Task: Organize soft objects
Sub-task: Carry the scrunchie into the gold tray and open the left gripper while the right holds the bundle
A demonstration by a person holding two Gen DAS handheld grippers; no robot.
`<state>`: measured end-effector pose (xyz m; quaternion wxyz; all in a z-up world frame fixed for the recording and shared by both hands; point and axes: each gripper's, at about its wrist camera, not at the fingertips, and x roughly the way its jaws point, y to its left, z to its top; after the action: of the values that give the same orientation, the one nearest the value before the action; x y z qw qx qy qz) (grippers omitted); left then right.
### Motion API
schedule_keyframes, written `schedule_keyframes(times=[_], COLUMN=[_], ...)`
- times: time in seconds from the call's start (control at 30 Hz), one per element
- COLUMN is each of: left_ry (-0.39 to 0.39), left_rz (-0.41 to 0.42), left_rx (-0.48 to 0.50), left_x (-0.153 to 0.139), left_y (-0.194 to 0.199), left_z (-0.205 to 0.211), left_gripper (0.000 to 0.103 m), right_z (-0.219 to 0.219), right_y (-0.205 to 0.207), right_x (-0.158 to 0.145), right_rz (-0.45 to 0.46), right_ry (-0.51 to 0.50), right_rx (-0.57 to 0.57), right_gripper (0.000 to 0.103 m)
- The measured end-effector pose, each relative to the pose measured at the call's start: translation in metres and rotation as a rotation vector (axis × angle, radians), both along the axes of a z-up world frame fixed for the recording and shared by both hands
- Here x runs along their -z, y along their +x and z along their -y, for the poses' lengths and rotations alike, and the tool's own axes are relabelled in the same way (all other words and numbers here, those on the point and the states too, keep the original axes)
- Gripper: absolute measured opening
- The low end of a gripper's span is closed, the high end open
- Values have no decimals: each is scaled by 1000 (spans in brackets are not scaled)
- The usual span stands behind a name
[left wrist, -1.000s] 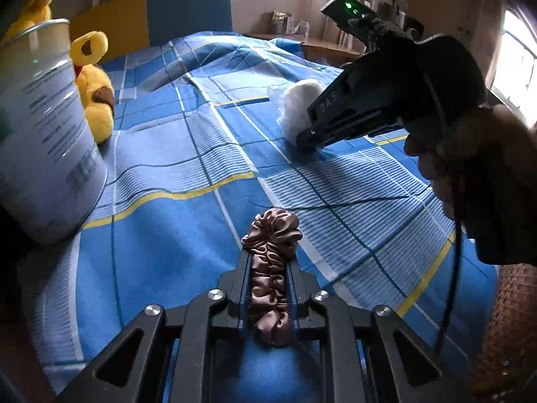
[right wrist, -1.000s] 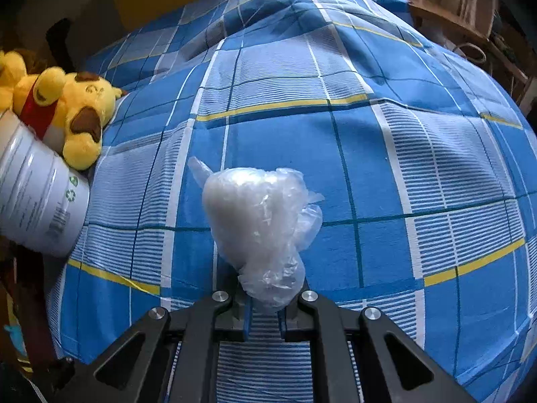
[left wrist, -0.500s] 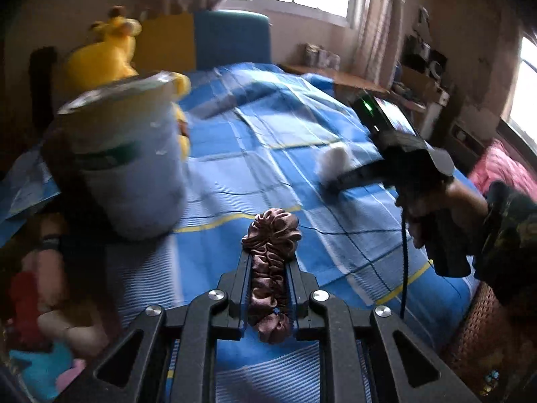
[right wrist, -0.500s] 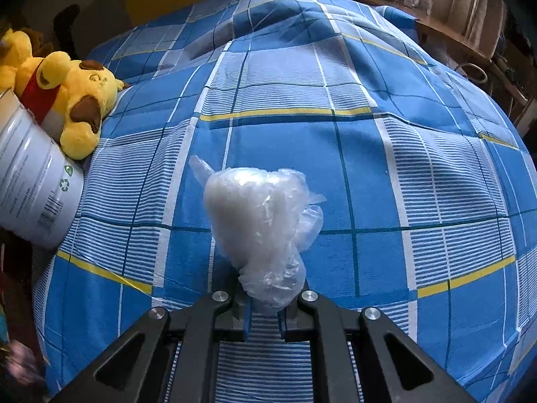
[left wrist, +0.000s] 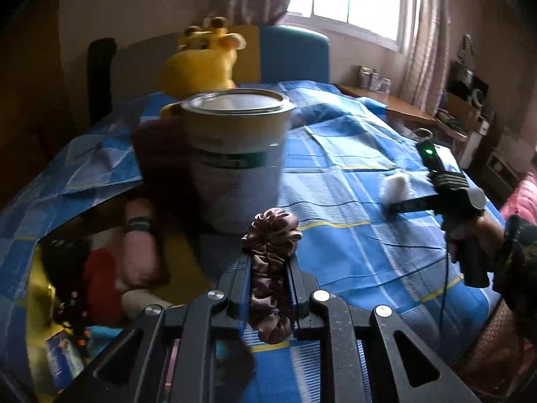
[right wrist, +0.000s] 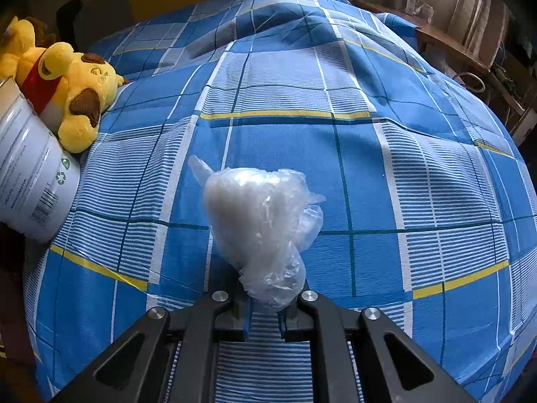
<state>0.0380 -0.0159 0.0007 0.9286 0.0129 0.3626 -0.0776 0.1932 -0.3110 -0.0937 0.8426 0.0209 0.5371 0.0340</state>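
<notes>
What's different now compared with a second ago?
The left gripper, clamped on the brown scrunchie, has swung up toward the white can; the can's open top and clutter beside the bed now show. The right gripper stayed put over the blue bedspread, still pinching the plastic bag. Nothing was released.

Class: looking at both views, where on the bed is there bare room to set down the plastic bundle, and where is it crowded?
Free: the bedspread right of the bundle, and beyond it toward the headboard. Crowded: the left edge, where the can and plush sit close together.
</notes>
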Motion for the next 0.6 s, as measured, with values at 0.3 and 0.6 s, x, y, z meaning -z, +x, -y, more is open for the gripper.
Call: schedule_keyframes(times=[0.3, 0.6], left_ry=[-18, -271], left_rz=[-14, -82], left_rx=[-100, -212], left_x=[2, -3], left_y=[0, -1], left_z=[-40, -133], left_gripper=[19, 19], right_z=[-1, -2], right_y=[1, 0], right_x=[-1, -1], right_rz=[4, 5], right_ry=[-13, -21], right_rx=[-5, -4], right_gripper=[10, 10])
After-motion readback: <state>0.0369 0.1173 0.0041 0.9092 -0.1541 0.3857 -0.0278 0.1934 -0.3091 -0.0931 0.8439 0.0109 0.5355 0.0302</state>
